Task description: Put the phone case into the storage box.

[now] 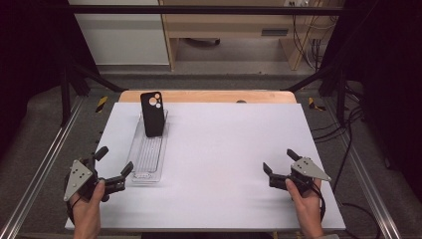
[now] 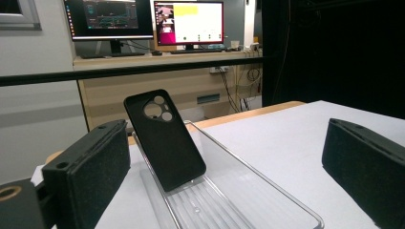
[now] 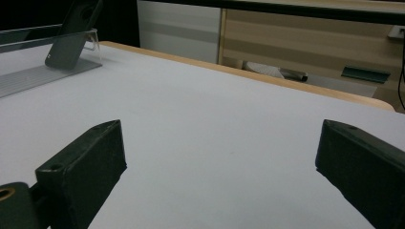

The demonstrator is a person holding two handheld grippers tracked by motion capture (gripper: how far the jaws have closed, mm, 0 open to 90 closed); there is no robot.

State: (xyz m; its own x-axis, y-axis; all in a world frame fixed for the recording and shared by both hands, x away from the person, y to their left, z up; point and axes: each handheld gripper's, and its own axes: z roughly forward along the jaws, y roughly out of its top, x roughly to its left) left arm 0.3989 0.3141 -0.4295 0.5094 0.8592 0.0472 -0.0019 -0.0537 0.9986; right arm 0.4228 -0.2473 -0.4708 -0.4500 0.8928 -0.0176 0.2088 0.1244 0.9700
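A black phone case [image 1: 152, 114] leans tilted against the far end of a clear ribbed plastic tray [image 1: 147, 158] on the left half of the white table. The left gripper view looks up the tray [image 2: 267, 191] at the case [image 2: 165, 138], camera holes at the top. My left gripper [image 1: 114, 160] is open at the tray's near left corner, holding nothing. At the near right, my right gripper [image 1: 279, 161] is open over bare table, far from the case. In the right gripper view the case [image 3: 71, 33] and tray [image 3: 28, 76] sit at the upper left.
The white table top [image 1: 224, 149] has a wooden strip [image 1: 209, 96] along its far edge. Metal rails [image 1: 45, 164] flank the table on both sides. Monitors [image 2: 143, 19] stand on a desk beyond, with cables [image 1: 343, 124] at the far right.
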